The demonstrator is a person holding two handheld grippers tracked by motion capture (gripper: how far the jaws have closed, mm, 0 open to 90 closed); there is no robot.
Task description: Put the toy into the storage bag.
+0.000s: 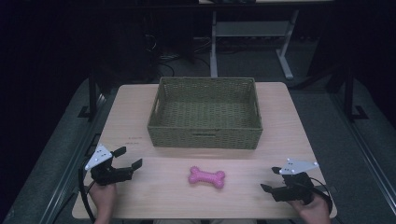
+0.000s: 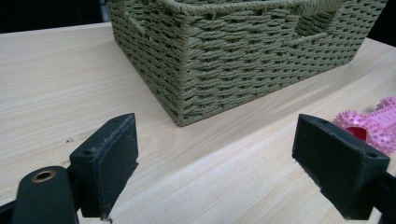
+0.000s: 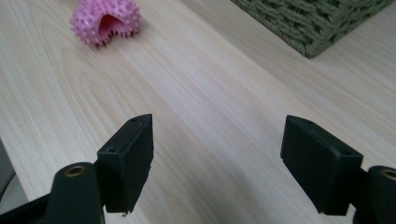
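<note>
So the pink bone toy (image 1: 207, 177) is lying flat on the table (image 1: 140, 121), roughly in the middle of the near half, closer to the near edge than to the far one. It's spiky all over and lies crossways, its long side running along the near edge. Nothing is touching it.

Behind it sits a green woven basket (image 1: 204, 135), centered toward the far edge of the table, with its front wall a little way back from the toy. From the high view the basket looks to have nothing in it.

The left gripper (image 1: 130, 158) is near the near-left corner, held in a hand (image 1: 103, 196) that comes in over the near edge. Its jaws are spread wide with only bare wood between them; in the left gripper view the basket's corner is straight ahead and the toy peeks in at the right, well past the jaw.

The right gripper (image 1: 269, 179) is by the near-right corner, also hand-held, pointing toward the toy from the other side. Its jaws stand wide apart too, gripping nothing, and in the right gripper view the toy's knobbly end sits off at the upper left, well apart.
</note>
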